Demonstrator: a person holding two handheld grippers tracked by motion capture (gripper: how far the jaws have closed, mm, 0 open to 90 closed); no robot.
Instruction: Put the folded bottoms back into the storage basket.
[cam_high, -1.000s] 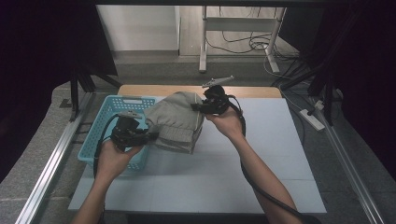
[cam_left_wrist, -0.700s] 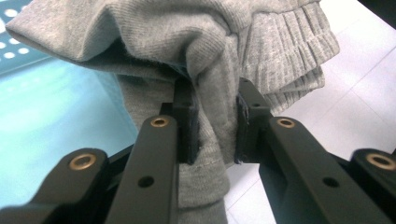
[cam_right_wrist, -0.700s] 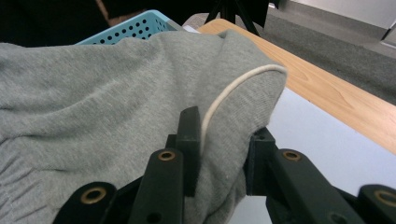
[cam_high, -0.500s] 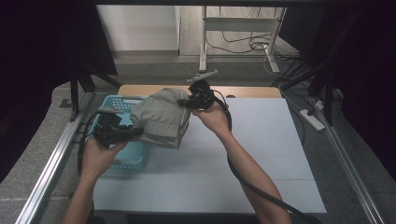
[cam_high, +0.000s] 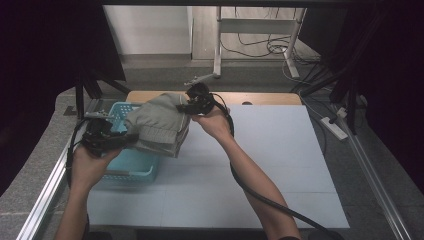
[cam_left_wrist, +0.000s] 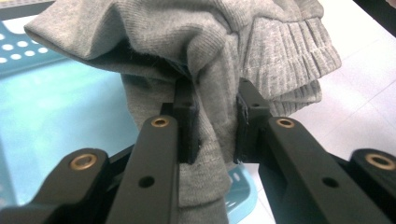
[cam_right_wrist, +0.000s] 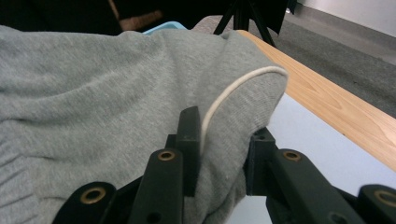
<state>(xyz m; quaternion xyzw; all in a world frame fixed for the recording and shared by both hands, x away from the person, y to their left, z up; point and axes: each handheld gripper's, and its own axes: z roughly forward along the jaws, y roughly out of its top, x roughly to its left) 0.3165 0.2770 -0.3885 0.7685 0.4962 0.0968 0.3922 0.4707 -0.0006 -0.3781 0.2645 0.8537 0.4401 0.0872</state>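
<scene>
- Since half a second ago the folded grey garment (cam_high: 159, 125) has travelled further left; it now hangs partly over the blue basket (cam_high: 131, 168), and both hands have shifted that way with it.
- Left gripper (cam_high: 102, 137): jaws closed on a bunched fold of the cloth. In the left gripper view the knit is squeezed between the two black pads (cam_left_wrist: 187, 122), with a ribbed cuff (cam_left_wrist: 292, 56) drooping beyond them.
- Right gripper (cam_high: 192, 103): jaws pinched on the far corner of the bundle. The right gripper view shows a rounded grey fold with a thin cream cord (cam_right_wrist: 236, 89) running over it, held between the pads.
- Key relation: the garment's long axis runs between the two grippers, left end near the person, right end farther off. It is lifted clear of the white desk (cam_high: 280, 160). The left hand (cam_high: 89, 165) sits over the basket's near-left edge; the right hand (cam_high: 215, 122) is over the desk, just beside the basket's right rim.
- Judgement: the bundle's right half overhangs the desk, so a drop into the basket needs the right end brought further left first.
- Garment: soft, thick grey knit, loosely folded, sagging between the grips.
</scene>
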